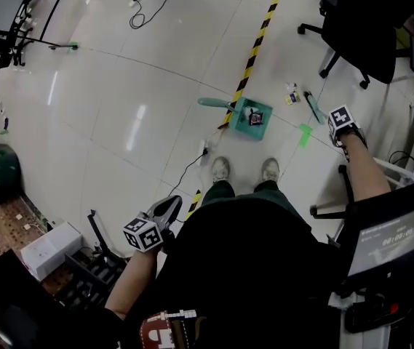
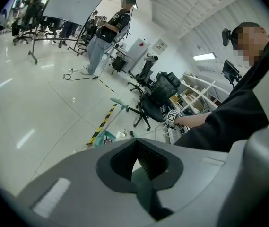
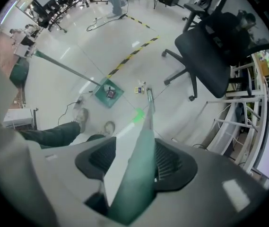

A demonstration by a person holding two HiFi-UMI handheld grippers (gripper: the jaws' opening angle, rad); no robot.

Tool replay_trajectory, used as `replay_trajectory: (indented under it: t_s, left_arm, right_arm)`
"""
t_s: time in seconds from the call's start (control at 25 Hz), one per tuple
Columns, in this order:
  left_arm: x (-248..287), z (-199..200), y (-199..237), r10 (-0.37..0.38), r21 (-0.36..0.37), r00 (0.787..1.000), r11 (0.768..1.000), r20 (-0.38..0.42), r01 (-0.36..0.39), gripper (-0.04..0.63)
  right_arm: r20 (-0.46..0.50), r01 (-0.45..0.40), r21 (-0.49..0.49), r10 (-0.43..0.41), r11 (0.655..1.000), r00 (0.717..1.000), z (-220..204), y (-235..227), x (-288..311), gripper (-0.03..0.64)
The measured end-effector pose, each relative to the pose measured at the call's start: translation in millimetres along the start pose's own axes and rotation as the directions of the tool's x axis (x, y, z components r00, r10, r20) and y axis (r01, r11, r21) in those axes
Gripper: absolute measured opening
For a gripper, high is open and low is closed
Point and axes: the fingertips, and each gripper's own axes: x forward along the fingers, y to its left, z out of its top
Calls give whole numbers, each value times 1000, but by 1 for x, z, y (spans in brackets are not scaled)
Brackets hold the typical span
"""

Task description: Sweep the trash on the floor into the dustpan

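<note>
While the broom is clamped in the right hand-held gripper, the left hand-held gripper closed and empty, trash ahead is yet to be swept into the dustpan.

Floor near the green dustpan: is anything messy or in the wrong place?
Yes. A small piece of trash lies loose on the floor, beside the dustpan but apart from it, close to the broom. Other trash already sits inside the dustpan. Nothing looks spilled or broken.
</note>
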Motion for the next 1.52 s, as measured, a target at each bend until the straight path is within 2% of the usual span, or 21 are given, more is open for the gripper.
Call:
replay_trajectory:
  t_s: [0.2, 0.36, 0.48, 0.56, 0.72, 0.92, 1.08, 1.32, 1.52]
  left_arm:
    - [-24, -1, 23, 36, -40, 999, 999, -6, -37, -2]
    - [-34, -7, 35, 52, -60, 999, 997, -11, -53, -2]
    - [-38, -9, 41, 54, -64, 999, 996, -7, -55, -2]
    - [-37, -8, 45, 54, -67, 999, 996, -2, -54, -2]
    - [-36, -11, 48, 54, -80, 998, 995, 13, -53, -2]
    - [-37, -17, 54, 64, -97, 998, 993, 16, -62, -2]
    - [-43, -23, 55, 74, -112, 997, 991, 12, -73, -2]
    - [-44, -26, 57, 78, -126, 997, 989, 11, -76, -2]
    - [-46, -33, 61, 75, -134, 997, 988, 13, -73, -2]
  right_arm:
    - [-26, 1, -38, -2, 999, 1000, 23, 40, 23, 252]
    - [-4, -8, -8, 8, 1000, 1000, 41, 51, 23, 253]
    - [16, -18, 14, 18, 1000, 1000, 63, 46, 10, 253]
    - [13, -6, -8, 6, 1000, 1000, 75, 39, -3, 253]
    - [-37, 118, -122, -123, 986, 992, 78, 13, -23, 255]
    - [-9, 133, -89, -134, 987, 991, 89, 0, -20, 253]
    - [-14, 121, -128, -124, 984, 992, 94, 25, -15, 252]
    - [-55, 73, -267, -91, 961, 994, 94, 80, 18, 253]
    - [-39, 60, -303, -75, 951, 996, 89, 94, 24, 253]
